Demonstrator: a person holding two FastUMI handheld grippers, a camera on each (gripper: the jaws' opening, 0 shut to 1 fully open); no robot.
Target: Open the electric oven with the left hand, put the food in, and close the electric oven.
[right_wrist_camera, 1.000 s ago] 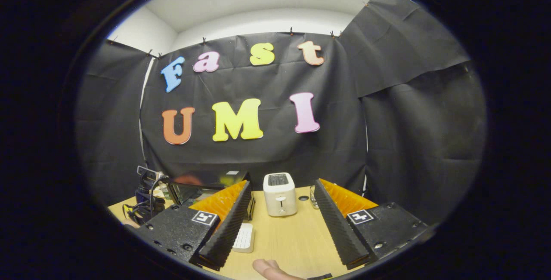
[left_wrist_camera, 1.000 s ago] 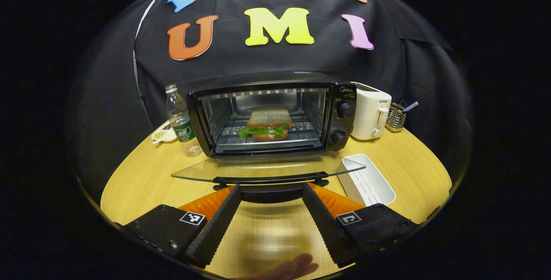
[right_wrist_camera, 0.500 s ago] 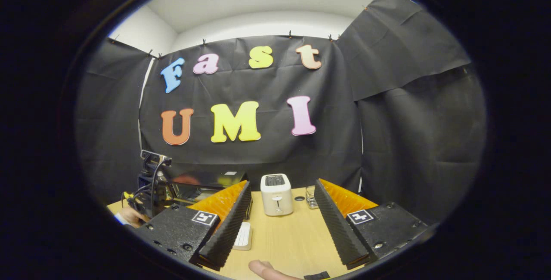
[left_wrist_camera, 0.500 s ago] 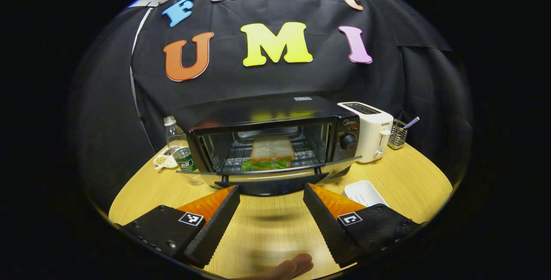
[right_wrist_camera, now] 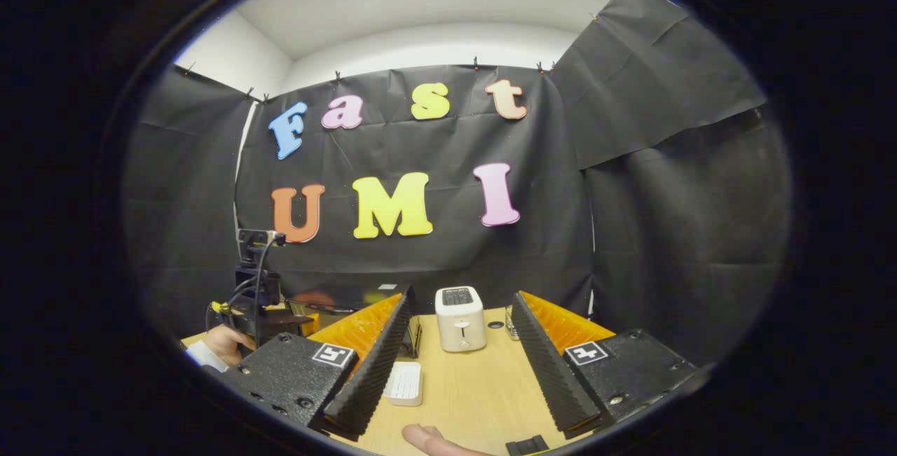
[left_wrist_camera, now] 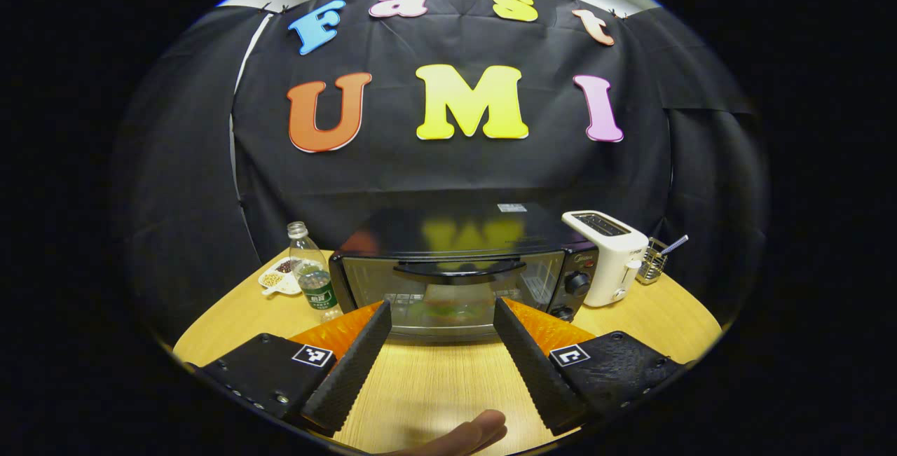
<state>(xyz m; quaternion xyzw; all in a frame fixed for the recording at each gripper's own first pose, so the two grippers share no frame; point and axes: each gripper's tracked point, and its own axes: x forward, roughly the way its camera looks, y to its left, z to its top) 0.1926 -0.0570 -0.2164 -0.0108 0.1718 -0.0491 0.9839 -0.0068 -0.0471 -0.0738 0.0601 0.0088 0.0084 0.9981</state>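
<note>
Left gripper view, left to right: small white dish of seeds and a clear water bottle, both ahead and to the left of the left gripper, standing on the wooden surface; electric oven straight ahead, door shut, its handle above and beyond the fingertips, not touched; food seen dimly through the glass door, resting inside the oven, detail blurred; two control knobs on the oven's right panel; white toaster just beside the oven's right side; wire cutlery holder with a utensil, further right. Left gripper: fingers spread apart, nothing between them, held above the surface short of the oven front. A fingertip of the holding hand at the bottom edge. Right gripper view, left to right: a hand and white sleeve holding the other gripper with its cables, far to the left; the oven's dark top behind the left finger; white tray on the surface just inside the left finger; toaster ahead, between the fingers; a small glass item partly hidden by the right finger. Right gripper: fingers spread apart, holding nothing, well apart from the oven
</note>
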